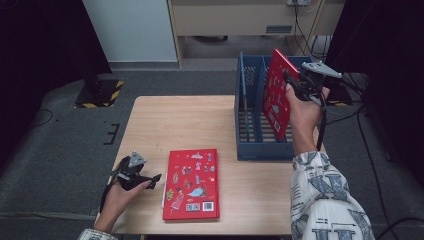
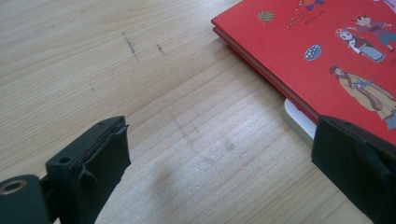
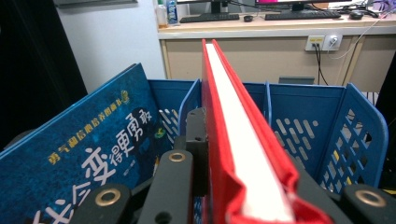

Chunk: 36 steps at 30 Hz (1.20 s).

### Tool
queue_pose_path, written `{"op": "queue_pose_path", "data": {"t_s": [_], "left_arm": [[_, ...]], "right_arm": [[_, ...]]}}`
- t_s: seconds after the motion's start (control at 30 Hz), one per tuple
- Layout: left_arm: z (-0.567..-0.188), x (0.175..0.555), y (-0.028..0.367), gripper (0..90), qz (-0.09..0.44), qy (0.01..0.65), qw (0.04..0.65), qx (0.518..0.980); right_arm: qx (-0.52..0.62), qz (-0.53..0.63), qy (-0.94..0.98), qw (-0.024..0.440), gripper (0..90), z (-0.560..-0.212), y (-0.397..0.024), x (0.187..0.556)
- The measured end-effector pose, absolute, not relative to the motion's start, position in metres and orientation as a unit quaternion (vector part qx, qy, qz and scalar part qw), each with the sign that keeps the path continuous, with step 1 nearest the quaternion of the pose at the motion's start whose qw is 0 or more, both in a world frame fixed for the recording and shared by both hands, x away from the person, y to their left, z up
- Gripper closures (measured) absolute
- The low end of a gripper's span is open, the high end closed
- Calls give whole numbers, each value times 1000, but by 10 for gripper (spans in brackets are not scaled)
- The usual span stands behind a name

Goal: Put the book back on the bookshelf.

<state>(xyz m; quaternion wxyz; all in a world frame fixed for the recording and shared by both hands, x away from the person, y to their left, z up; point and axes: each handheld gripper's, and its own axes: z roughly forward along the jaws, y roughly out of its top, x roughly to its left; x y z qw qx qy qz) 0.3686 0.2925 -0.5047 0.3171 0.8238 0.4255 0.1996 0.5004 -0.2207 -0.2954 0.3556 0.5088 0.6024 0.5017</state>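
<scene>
Above the table, high view: the right gripper [image 1: 295,82] is clamped on a red hardcover book [image 1: 276,97], held upright and slightly tilted over the blue plastic file rack [image 1: 250,145] at the table's far right corner. A second red picture book [image 1: 191,183] lies flat on the pale wooden table [image 1: 165,120], near the front edge; the left gripper [image 1: 145,179] rests just beside its left edge, holding nothing.

Left gripper view: the jaws stand apart over bare wood grain, their pads wrapped in creased black tape. The flat book [image 2: 327,51] has a glossy red cover printed with small costumed figures, and a white edge shows beneath its corner.

Right gripper view: the jaws pinch the held book [image 3: 233,130] by its covers, white page block uppermost. A blue book with Chinese lettering [image 3: 88,158] leans in the neighbouring compartment; the rack [image 3: 355,135] has slotted walls and thin dividers. To slot the book well, it should probably be aligned parallel with the dividers, lowered until its bottom edge is seated, and released only then.
</scene>
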Motion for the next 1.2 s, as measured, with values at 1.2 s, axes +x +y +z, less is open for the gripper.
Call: {"op": "queue_pose_path", "data": {"t_s": [1.2], "left_arm": [[-505,368,291,36,201,423,315,825]], "right_arm": [[511,495,605,358,800,-324,-210,517]]}}
